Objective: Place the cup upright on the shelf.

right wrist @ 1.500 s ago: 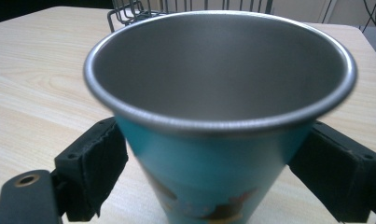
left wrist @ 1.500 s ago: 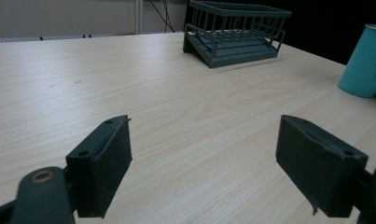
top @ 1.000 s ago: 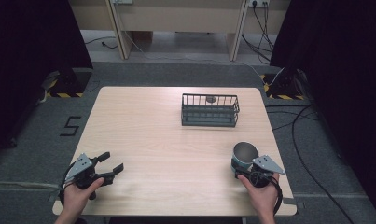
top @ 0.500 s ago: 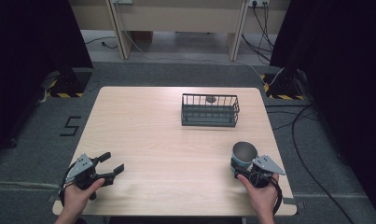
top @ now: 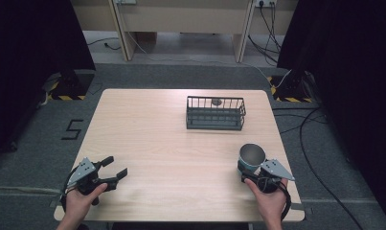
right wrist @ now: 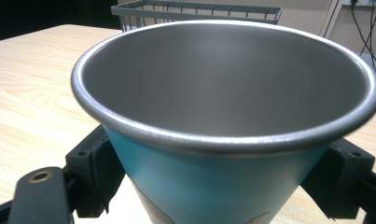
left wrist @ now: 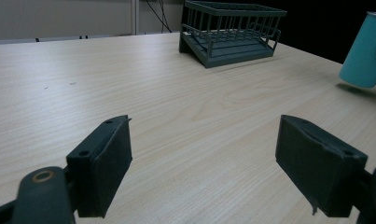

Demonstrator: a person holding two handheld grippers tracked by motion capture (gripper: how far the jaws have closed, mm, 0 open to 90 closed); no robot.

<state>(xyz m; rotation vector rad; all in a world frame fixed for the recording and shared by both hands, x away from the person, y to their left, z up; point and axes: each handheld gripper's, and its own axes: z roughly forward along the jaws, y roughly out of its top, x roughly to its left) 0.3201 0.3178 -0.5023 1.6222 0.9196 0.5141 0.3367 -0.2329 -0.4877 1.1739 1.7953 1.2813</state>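
A teal cup (top: 251,157) with a steel inside sits near the table's right front, held between the jaws of my right gripper (top: 254,173). In the right gripper view the cup (right wrist: 223,140) fills the space between both black pads, which press its sides. It appears tilted and slightly raised in the left gripper view, the cup (left wrist: 366,51) at far right. My left gripper (top: 115,170) rests at the left front of the table, jaws wide apart with bare wood between them (left wrist: 204,158).
A dark wire basket (top: 215,113) stands at the back centre-right of the wooden table (top: 147,134), with a small dark object behind it. Cables and yellow-black striped bases lie on the floor beyond the table corners.
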